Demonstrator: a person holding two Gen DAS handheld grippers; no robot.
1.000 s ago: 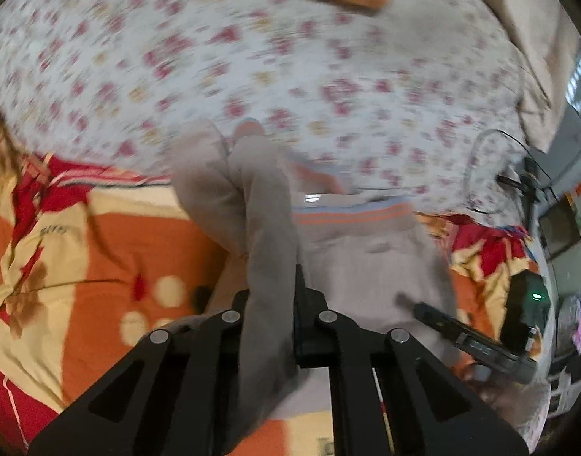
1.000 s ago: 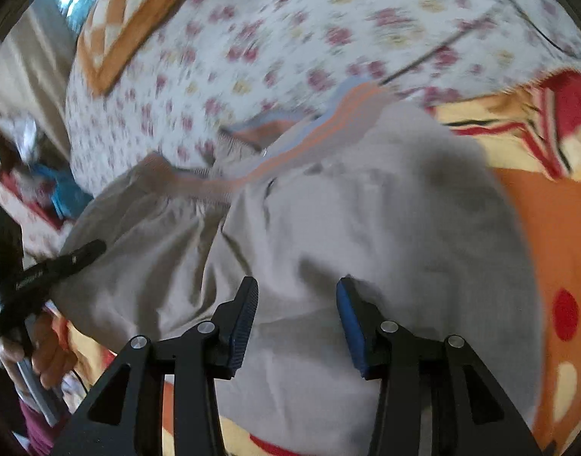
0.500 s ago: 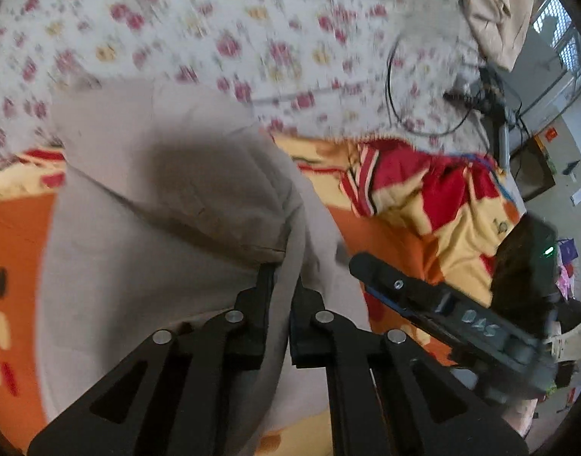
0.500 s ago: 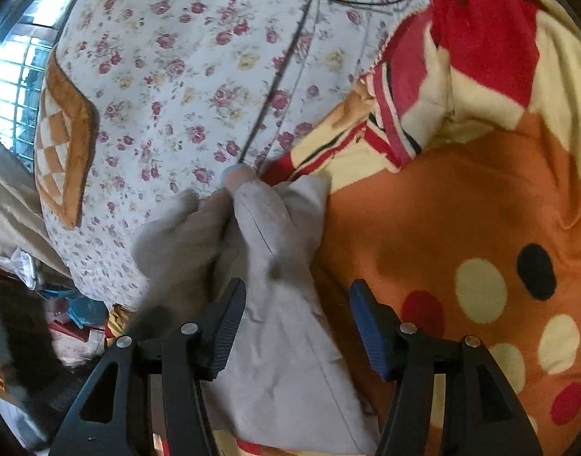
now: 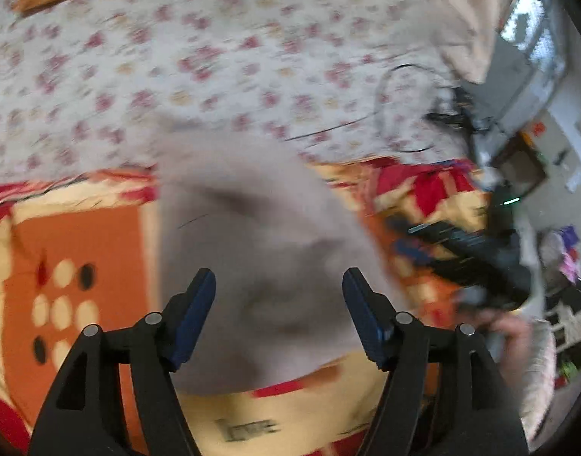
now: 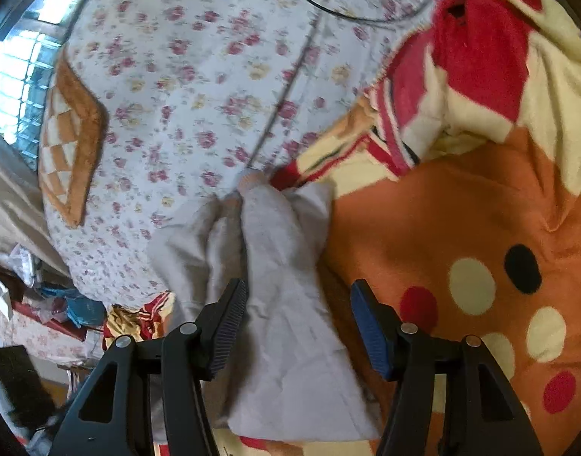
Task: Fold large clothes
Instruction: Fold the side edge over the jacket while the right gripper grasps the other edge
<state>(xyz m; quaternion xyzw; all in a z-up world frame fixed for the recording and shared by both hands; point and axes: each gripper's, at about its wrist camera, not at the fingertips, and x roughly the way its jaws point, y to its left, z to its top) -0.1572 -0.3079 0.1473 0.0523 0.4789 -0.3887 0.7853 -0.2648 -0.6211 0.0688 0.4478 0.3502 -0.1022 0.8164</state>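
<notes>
A grey garment [image 5: 260, 250] lies folded on the orange, red and cream blanket [image 5: 81, 235]. My left gripper [image 5: 279, 311] hovers over it, its jaws opening, and no cloth sits between the pads. The left wrist view is blurred by motion. In the right wrist view the same grey garment [image 6: 286, 288] lies bunched, its narrow end toward the floral sheet. My right gripper [image 6: 298, 323] stands open above it, pads clear of the cloth. At the right edge of the left wrist view the other gripper [image 5: 465, 250] shows, held by a hand [image 5: 507, 330].
A floral sheet [image 6: 199, 87] covers the bed beyond the blanket [image 6: 480, 205]. An orange checked cushion [image 6: 70, 133] lies at its far side. A black cable [image 6: 362, 11] loops on the sheet. Room clutter [image 5: 556, 258] shows past the bed's edge.
My left gripper was shut on a fold of the grey garment; now its jaws are apart and the cloth lies loose. My right gripper swung over the garment's narrow end and opened slightly wider.
</notes>
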